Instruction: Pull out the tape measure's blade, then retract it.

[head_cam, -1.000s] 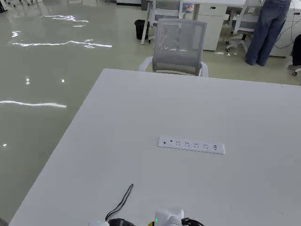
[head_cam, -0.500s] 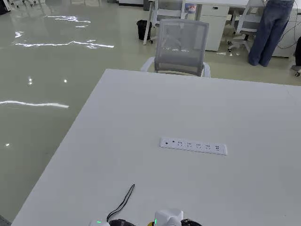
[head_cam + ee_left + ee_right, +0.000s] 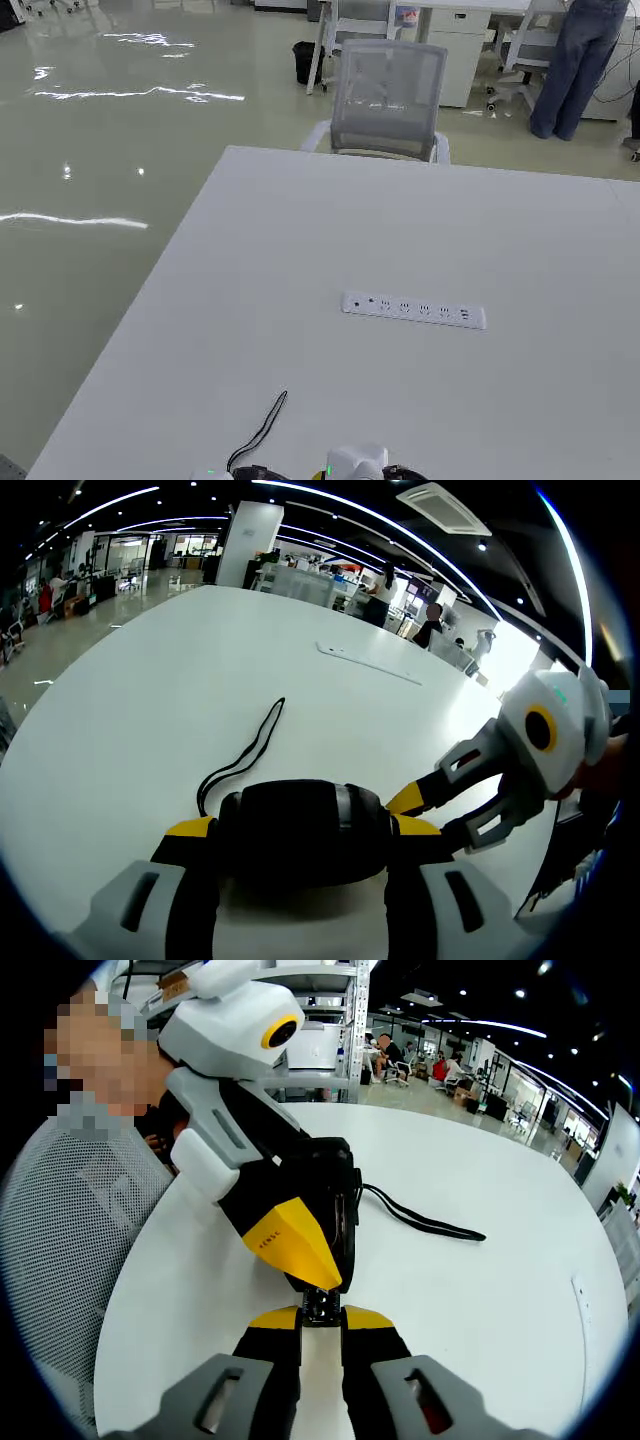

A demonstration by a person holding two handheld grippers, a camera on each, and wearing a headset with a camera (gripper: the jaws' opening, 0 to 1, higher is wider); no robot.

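The black tape measure (image 3: 292, 805) sits between the yellow pads of my left gripper (image 3: 300, 830), which is shut on its case. Its black wrist strap (image 3: 250, 748) trails over the white table (image 3: 150, 680). From the right, my right gripper (image 3: 415, 810) meets the side of the case. In the right gripper view, my right gripper (image 3: 322, 1317) is shut on the blade's end hook (image 3: 321, 1303) right at the case (image 3: 318, 1195), with almost no blade showing. The left gripper's yellow finger (image 3: 290, 1242) lies across the case. The strap (image 3: 262, 428) shows at the head view's bottom edge.
A white power strip (image 3: 414, 310) lies mid-table. A grey mesh chair (image 3: 386, 100) stands at the far edge of the table (image 3: 300, 230). A person (image 3: 575, 60) stands far back right. A person in grey (image 3: 60, 1250) is close on the left of the right gripper view.
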